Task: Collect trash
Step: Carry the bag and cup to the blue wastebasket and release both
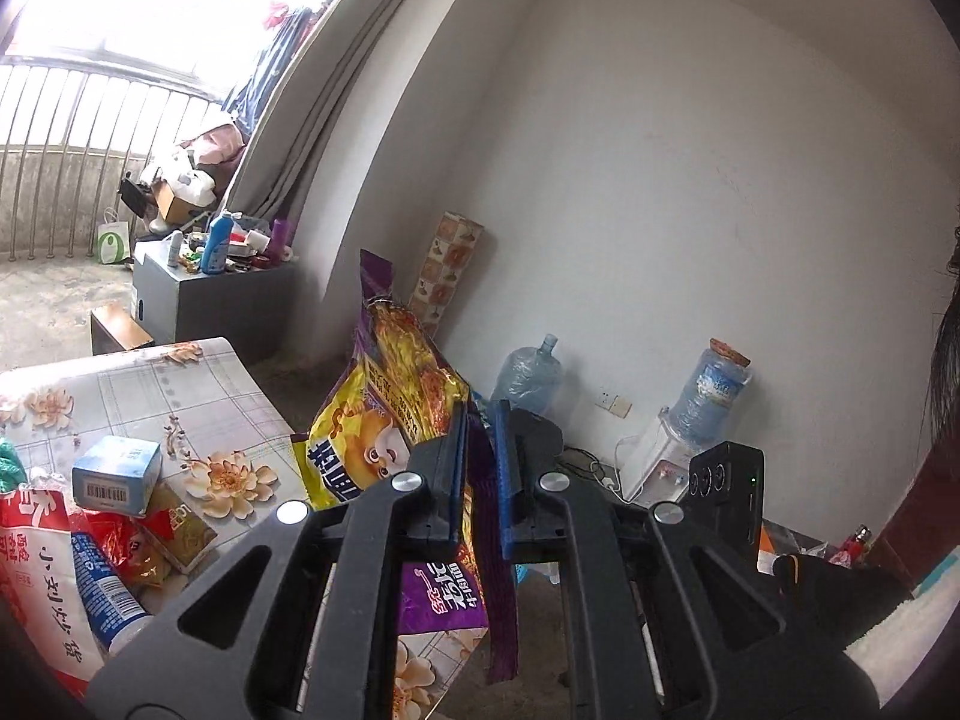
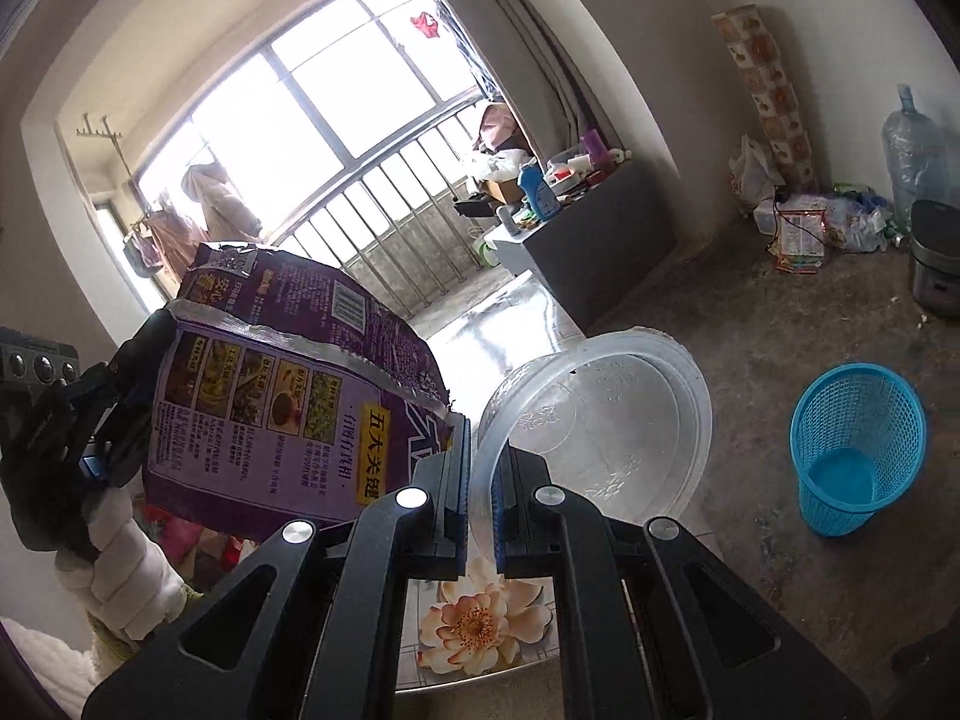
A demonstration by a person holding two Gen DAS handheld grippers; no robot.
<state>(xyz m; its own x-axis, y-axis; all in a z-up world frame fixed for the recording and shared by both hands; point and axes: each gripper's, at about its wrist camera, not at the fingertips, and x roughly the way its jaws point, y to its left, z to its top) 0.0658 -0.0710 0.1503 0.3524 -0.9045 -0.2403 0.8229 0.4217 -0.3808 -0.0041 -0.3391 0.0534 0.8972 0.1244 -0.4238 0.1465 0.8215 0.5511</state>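
My left gripper (image 1: pixel 480 420) is shut on a purple and yellow snack bag (image 1: pixel 390 396) and holds it up beyond the table's right edge. The same bag (image 2: pixel 288 384) shows in the right wrist view, held by the left gripper (image 2: pixel 120 420) at the left. My right gripper (image 2: pixel 480 438) is shut on the rim of a clear plastic bowl (image 2: pixel 606 420), held above the table edge. A blue mesh waste basket (image 2: pixel 852 450) stands on the floor to the right, with nothing visible inside it.
The floral table (image 1: pixel 198 402) carries a blue box (image 1: pixel 117 474), a red and white bag (image 1: pixel 36 558), a tube (image 1: pixel 108 594) and red wrappers (image 1: pixel 129 546). A grey cabinet (image 2: pixel 594 228), water jugs (image 1: pixel 708 396) and a rice cooker (image 2: pixel 936 258) stand along the walls.
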